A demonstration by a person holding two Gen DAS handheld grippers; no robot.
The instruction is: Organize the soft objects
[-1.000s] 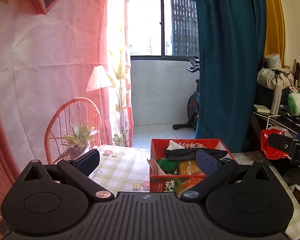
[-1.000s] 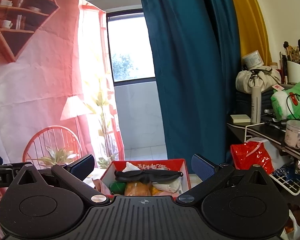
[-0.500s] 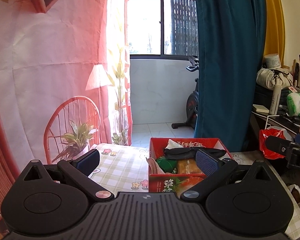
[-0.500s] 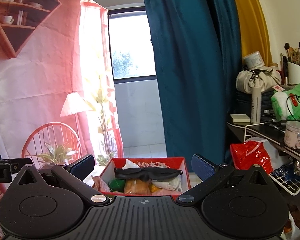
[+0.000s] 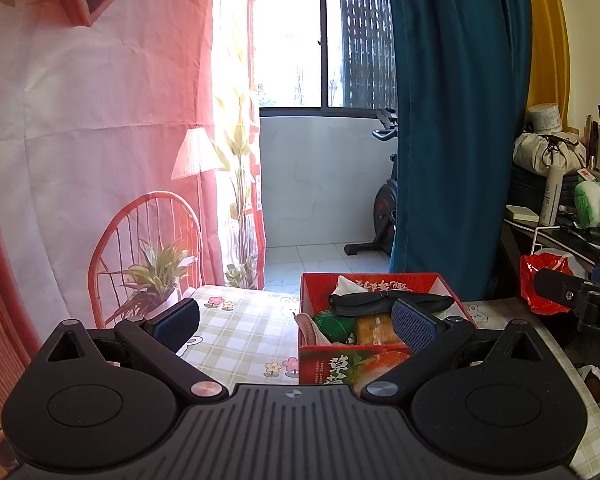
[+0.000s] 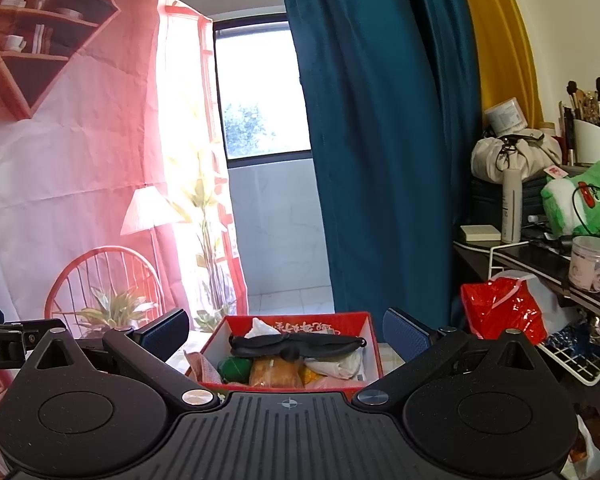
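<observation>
Tablecloth [image 5: 240, 332] carries red box [image 6: 352, 322] ahead of both spread jaws.

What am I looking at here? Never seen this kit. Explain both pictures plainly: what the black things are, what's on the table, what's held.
Each picture comes from a camera mounted on a hand-held gripper, looking forward along its two fingers. The black shapes at the bottom are the tool itself. One view shows the left gripper, the other the right gripper; both are open and hold nothing. Ahead, on a checked tablecloth, stands a red box of soft things: a black eye mask lying across the top, a green item and an orange packet below. At the left view's right edge the other gripper pokes in.
</observation>
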